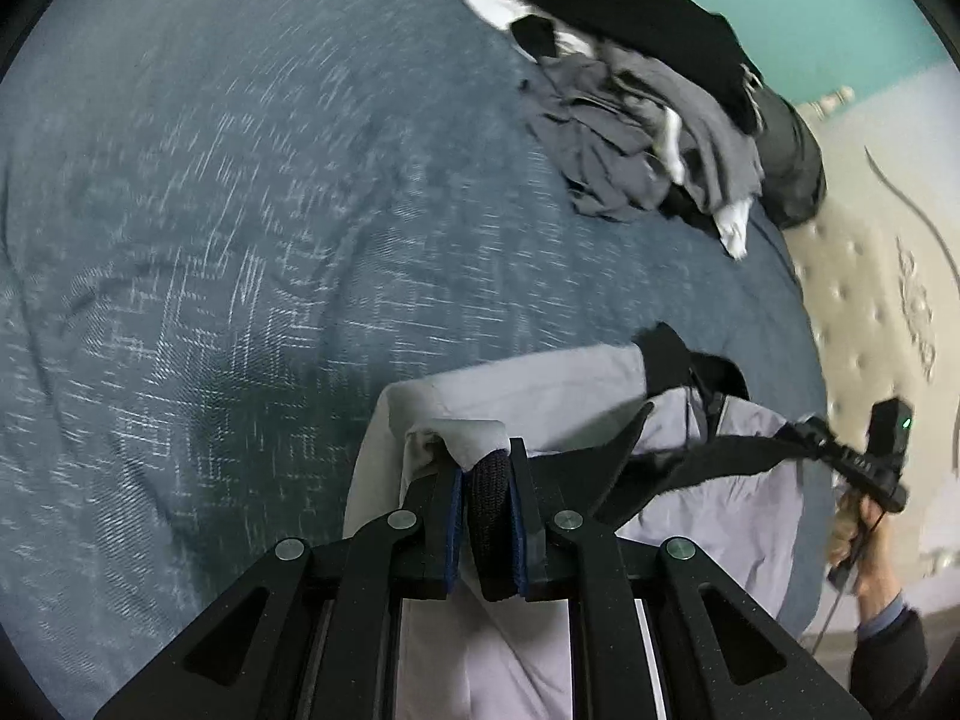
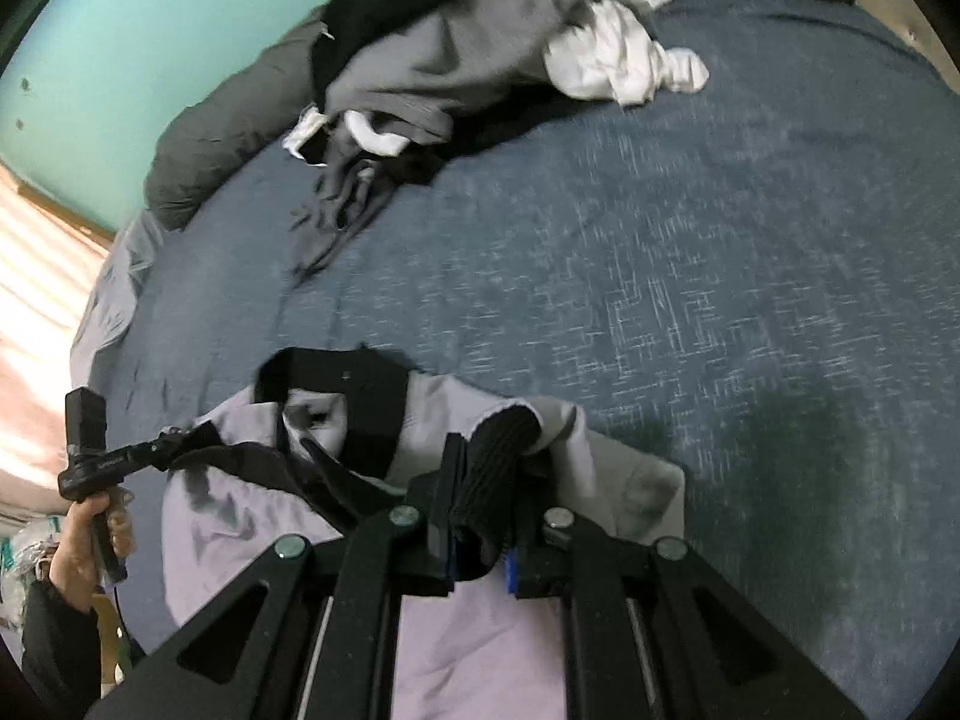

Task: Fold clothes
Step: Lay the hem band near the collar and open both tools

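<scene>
A pale lilac jacket (image 1: 540, 384) with black trim hangs stretched between both grippers, low over the bed. My left gripper (image 1: 489, 468) is shut on a black ribbed cuff (image 1: 489, 504) of it, with lilac cloth folded over the fingertips. In the right wrist view my right gripper (image 2: 486, 456) is shut on another black ribbed cuff (image 2: 498, 450) of the same jacket (image 2: 480, 648). Each view shows the other gripper, hand-held, at the garment's far side: the right gripper (image 1: 798, 435) and the left gripper (image 2: 171, 438), with black trim running to each.
A blue-grey patterned bed cover (image 1: 240, 240) (image 2: 690, 240) lies below. A heap of grey, black and white clothes (image 1: 648, 120) (image 2: 456, 54) sits at its far side beside a dark pillow (image 1: 792, 168). A cream tufted headboard (image 1: 870, 300) and a teal wall (image 2: 150, 30) border the bed.
</scene>
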The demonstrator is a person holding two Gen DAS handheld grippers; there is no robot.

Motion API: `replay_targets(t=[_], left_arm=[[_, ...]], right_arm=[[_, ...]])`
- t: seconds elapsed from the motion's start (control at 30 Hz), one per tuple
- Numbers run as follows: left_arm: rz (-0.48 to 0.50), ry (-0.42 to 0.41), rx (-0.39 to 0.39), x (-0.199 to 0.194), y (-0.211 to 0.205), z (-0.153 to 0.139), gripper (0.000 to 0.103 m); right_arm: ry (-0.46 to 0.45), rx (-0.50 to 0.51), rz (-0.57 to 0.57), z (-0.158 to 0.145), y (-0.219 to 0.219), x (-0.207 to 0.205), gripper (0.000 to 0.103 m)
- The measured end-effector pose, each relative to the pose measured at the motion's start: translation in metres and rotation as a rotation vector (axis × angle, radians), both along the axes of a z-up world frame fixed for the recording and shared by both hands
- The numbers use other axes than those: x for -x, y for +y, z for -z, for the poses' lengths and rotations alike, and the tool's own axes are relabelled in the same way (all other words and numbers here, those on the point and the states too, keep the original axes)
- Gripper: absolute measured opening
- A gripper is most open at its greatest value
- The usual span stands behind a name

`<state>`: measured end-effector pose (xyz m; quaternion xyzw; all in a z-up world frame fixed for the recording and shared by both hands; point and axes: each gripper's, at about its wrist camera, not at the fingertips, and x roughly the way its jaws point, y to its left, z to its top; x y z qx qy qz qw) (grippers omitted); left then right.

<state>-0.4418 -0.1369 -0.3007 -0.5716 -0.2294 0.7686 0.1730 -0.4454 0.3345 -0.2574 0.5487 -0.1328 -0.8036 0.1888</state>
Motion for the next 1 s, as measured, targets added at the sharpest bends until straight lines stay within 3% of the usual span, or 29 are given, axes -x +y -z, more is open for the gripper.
replay_targets(t=[0.13,0.2,0.27,0.33,0.4,0.6,0.73,0.87,1.0], left_arm=[[-0.014,0.007,-0.038,-0.002,-0.005,-0.004,0.02],[-0.027,0.026,-0.061,-0.006,-0.008,-0.015,0.035],[-0.031,0.051,-0.065,-0.009,-0.009,-0.026,0.043],[-0.021,0.081,-0.036,-0.013,-0.008,-0.037,0.049],[-0.028,0.108,-0.014,-0.017,-0.01,-0.048,0.057],[-0.016,0.181,0.065,-0.021,-0.012,-0.063,0.061],[0.023,0.154,0.137,-0.019,-0.005,-0.044,0.061],[0.07,0.148,0.177,-0.014,0.008,-0.022,0.061],[0.072,0.159,0.172,-0.009,0.009,-0.008,0.061]], right_arm=[[-0.046,0.042,0.082,0.015,0.014,0.011,0.013],[-0.027,0.079,0.106,0.008,0.018,0.007,0.016],[-0.004,0.124,0.109,-0.003,0.021,0.002,0.025],[0.008,0.183,0.12,-0.015,0.025,-0.002,0.05],[0.042,0.189,0.133,-0.03,0.027,-0.006,0.056],[0.139,0.088,0.11,-0.061,0.028,-0.017,0.057],[0.134,-0.027,0.059,-0.047,0.027,-0.022,0.057],[0.095,-0.107,0.002,-0.014,0.021,-0.021,0.057],[0.072,-0.132,-0.03,0.013,0.014,-0.012,0.057]])
